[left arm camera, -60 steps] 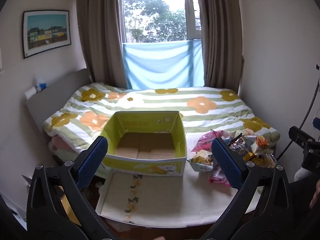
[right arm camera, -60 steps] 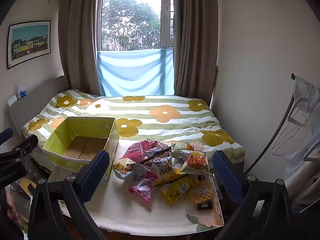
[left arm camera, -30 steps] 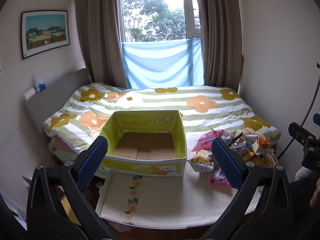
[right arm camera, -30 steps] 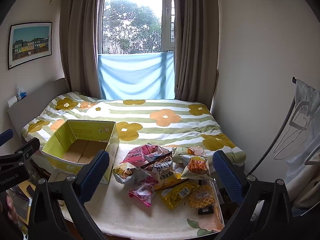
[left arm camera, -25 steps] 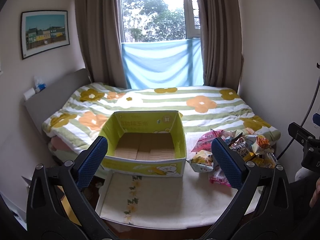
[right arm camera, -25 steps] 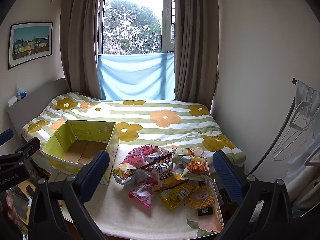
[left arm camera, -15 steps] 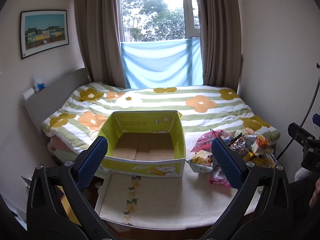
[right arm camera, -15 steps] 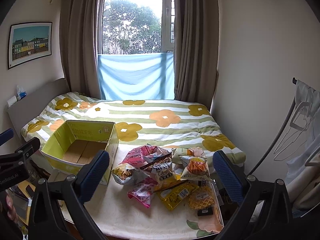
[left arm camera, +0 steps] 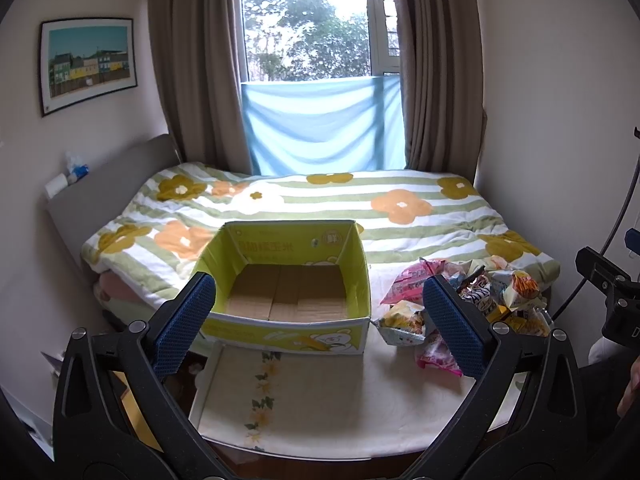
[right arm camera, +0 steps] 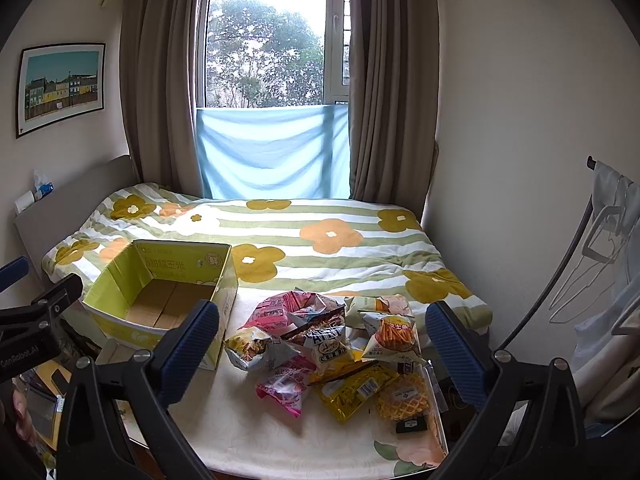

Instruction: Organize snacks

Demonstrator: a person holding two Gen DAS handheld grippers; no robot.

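A: Two grippers, both held above the near edge of the table, and neither has anything between its fingers. The left gripper has its blue-padded fingers spread wide, framing the yellow-green cardboard box. The right gripper is spread just as wide, framing the pile of snacks.

B: Where does the box sit against the snacks?

A: On the same table, at its left end; the pile lies just to the right of it. From the right wrist view the nearest packet, a pale bag with yellow printing, lies just beside the box's right wall (touching or not, I cannot tell).

B: Anything in the box?

A: Only its brown cardboard floor shows. The top is open, and the near wall carries a cartoon bear print.

B: And the pile itself?

A: Loose and overlapping. A pink packet lies at the back, a white bag with orange sticks pictured on it sits toward the right, a yellow packet and a waffle-patterned packet lie in front, with a second pink packet at the near left. A small dark item lies on its own nearest the camera.

B: Beyond the table?

A: A bed with a striped, flowered quilt runs up to a curtained window.
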